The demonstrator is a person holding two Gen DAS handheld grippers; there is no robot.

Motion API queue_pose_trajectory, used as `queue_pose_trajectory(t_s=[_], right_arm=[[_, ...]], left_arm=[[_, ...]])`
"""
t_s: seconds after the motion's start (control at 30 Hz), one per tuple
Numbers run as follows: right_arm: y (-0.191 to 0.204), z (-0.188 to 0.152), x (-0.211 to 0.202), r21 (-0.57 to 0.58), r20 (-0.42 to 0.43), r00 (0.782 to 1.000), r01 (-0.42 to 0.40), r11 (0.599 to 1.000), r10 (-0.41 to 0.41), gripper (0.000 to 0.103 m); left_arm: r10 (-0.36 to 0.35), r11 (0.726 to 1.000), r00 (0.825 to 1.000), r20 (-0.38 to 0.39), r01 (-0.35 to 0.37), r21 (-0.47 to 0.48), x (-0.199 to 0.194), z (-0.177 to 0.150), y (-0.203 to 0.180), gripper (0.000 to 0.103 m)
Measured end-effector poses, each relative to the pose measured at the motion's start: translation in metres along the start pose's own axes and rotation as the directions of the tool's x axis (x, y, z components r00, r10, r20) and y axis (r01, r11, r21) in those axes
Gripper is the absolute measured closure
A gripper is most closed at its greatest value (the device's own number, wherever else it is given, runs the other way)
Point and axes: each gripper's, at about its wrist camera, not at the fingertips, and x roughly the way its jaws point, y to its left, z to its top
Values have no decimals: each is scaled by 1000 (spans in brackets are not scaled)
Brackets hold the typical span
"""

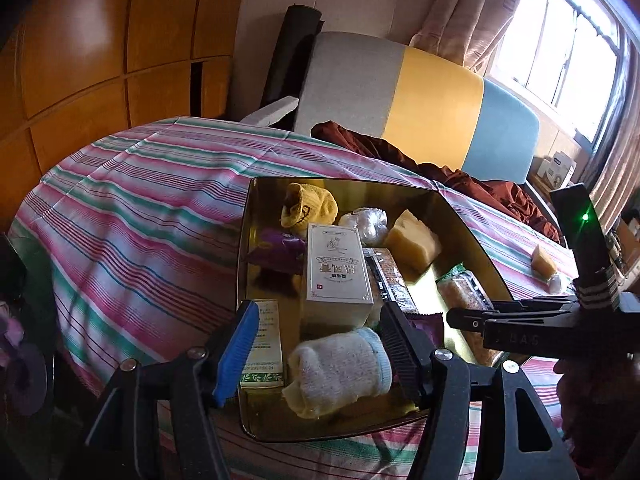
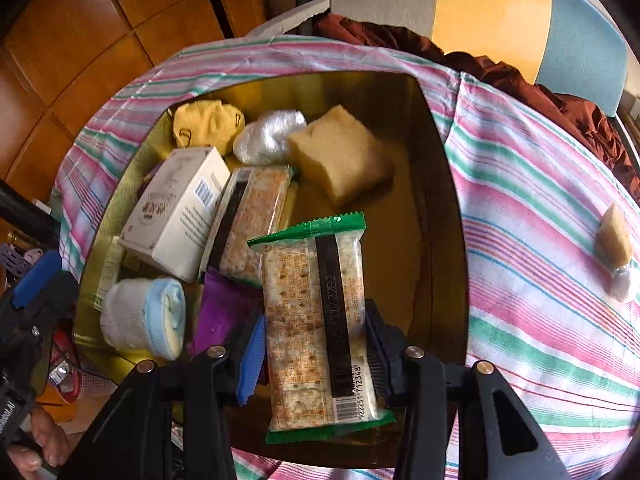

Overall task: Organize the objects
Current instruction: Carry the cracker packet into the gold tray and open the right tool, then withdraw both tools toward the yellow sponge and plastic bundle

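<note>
A gold metal tray sits on the striped tablecloth. It holds a white box, a cracker pack, a sponge, a yellow sock roll, a plastic-wrapped ball and a purple wrapper. My left gripper is open around a white sock roll lying in the tray's near corner. My right gripper is shut on a green-edged cracker pack, held just above the tray; it also shows in the left wrist view.
A second sponge and a small wrapped ball lie on the cloth to the right of the tray. A dark red cloth and a cushion are behind. Wooden cabinets stand at the left.
</note>
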Motion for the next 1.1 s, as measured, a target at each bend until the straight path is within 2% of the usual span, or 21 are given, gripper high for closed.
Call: queue_pose_trajectory(t_s=[0.1,0.33,0.5,0.8,1.1], right_arm=[[-1,-3,0,-7,7,1000,-9,1000,9,55],[-6,-12,-25,-9,83,996,-28,1000,29,55],[-16,-18,-41,12,127,992,-28,1000,27,55],[-55,-27,-63,97,175,984,10,995,-27,55],[-109,-37,-74,204,175,980,62,977,-99,55]], left_arm=[[-3,1000,1000,-5,3,6,2,0,-2,35],[7,1000,1000,-2,-7,27,1,-1,-8,32],[15,999,1000,3,-15,46,-1,0,-12,31],[9,995,1000,9,-10,100,-4,0,-29,29],[-7,987,1000,-3,8,159,-2,0,-52,29]])
